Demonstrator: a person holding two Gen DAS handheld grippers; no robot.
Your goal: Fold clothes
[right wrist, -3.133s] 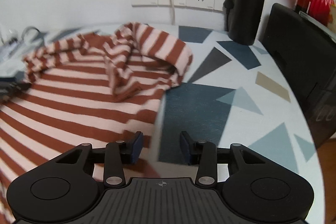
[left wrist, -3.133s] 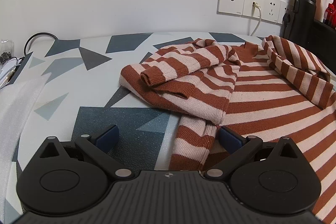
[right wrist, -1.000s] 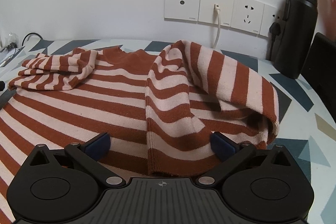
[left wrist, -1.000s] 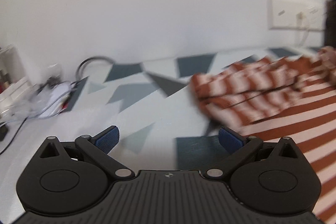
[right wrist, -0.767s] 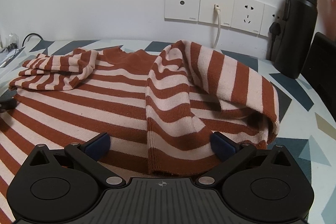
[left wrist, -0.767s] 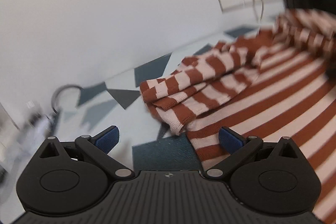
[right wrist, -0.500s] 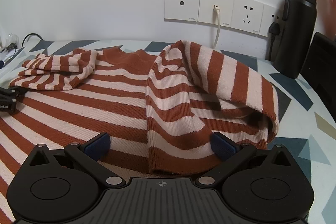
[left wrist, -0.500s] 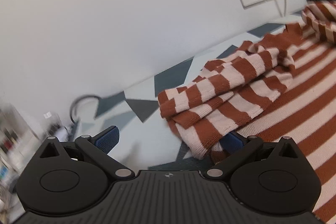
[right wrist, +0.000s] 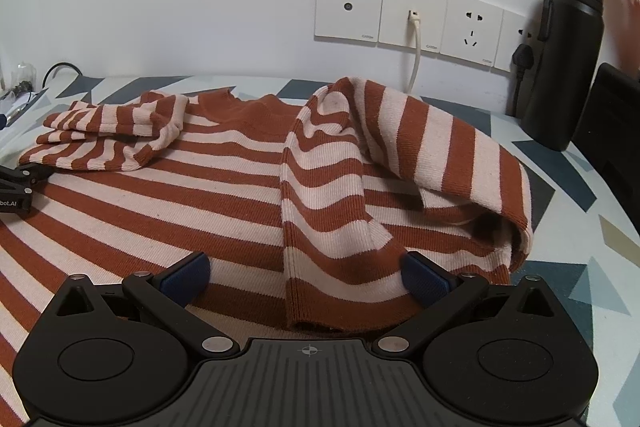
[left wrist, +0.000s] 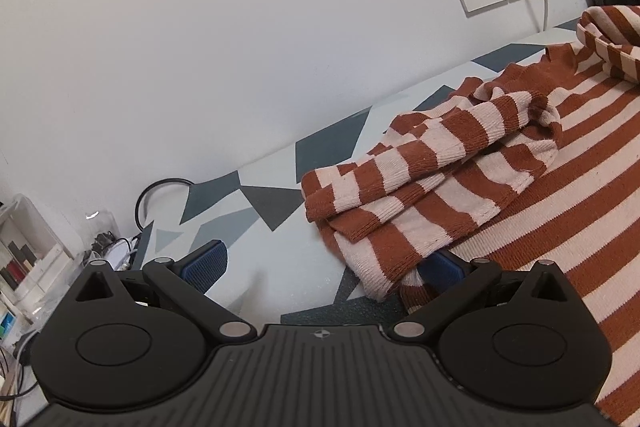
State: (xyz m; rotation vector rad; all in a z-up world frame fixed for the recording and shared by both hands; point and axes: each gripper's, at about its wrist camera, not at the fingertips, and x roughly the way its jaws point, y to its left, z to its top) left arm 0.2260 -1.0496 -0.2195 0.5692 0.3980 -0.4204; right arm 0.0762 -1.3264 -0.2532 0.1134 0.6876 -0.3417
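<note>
A: Striped sweater [right wrist: 224,179] lies flat on the patterned surface [left wrist: 248,203], both sleeves folded in. What changed?

B: The left claw [left wrist: 320,263] swung back from the wall side; now, jaws wide, its right pad sits under the folded sleeve [left wrist: 432,187]. The right claw [right wrist: 306,273], also wide, straddles the other sleeve's cuff [right wrist: 344,303]. Likely both grasps come next.

A: Any writing?

B: Small grey print on the wall sockets [right wrist: 408,17], unreadable; "bot.AI" on the left claw's body.

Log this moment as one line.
task: fold | sweater: both sleeves folded in | left claw: open | right claw: open
</note>
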